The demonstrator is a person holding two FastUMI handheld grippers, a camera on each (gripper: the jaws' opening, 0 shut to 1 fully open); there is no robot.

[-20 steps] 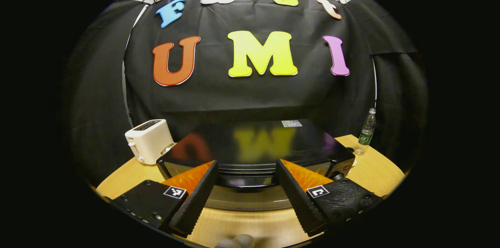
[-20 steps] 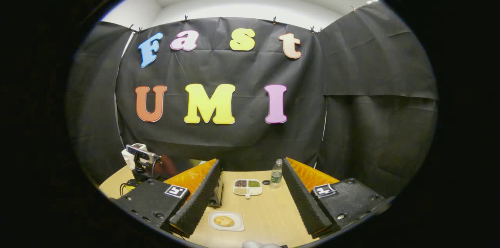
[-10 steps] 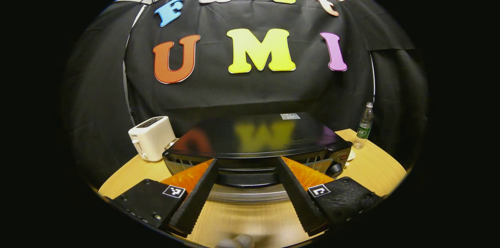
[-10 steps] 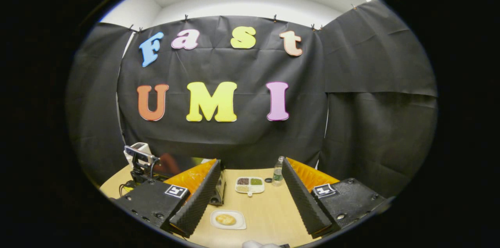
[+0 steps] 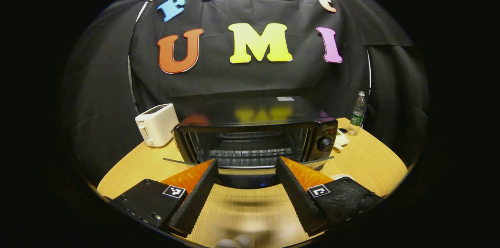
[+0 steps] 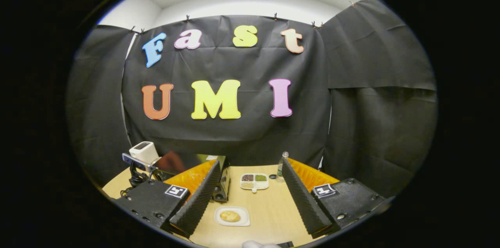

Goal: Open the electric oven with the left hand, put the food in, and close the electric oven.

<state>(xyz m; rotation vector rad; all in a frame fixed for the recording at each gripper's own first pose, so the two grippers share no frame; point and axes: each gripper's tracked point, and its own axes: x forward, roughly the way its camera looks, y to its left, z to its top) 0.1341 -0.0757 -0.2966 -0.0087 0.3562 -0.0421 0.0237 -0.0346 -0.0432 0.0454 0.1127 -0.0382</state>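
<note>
The black electric oven point(image 5: 256, 110) stands open on the wooden table point(image 5: 375, 162), its wire rack point(image 5: 250, 153) showing inside. Its door point(image 5: 250, 172) lies folded down toward me, and the dark handle sits between the fingers of my left gripper point(image 5: 246, 160), which is open and not pressing on it. In the right gripper view a round golden piece of food point(image 6: 230, 215) lies on a small white plate point(image 6: 243, 221), low between the fingers of my open right gripper point(image 6: 249, 161). The oven's right side point(image 6: 223, 177) shows just beyond that gripper's left finger.
A white toaster point(image 5: 156, 124) stands left of the oven, and a plastic bottle point(image 5: 358, 112) at the back right. A divided dish of grains point(image 6: 254, 181) sits behind the plate. The other gripper point(image 6: 136, 164) and its cables show at the left in the right gripper view.
The oven door has swung from nearly shut down to flat, baring the rack. My left gripper dropped and drew back with it. The right gripper barely shifted.
</note>
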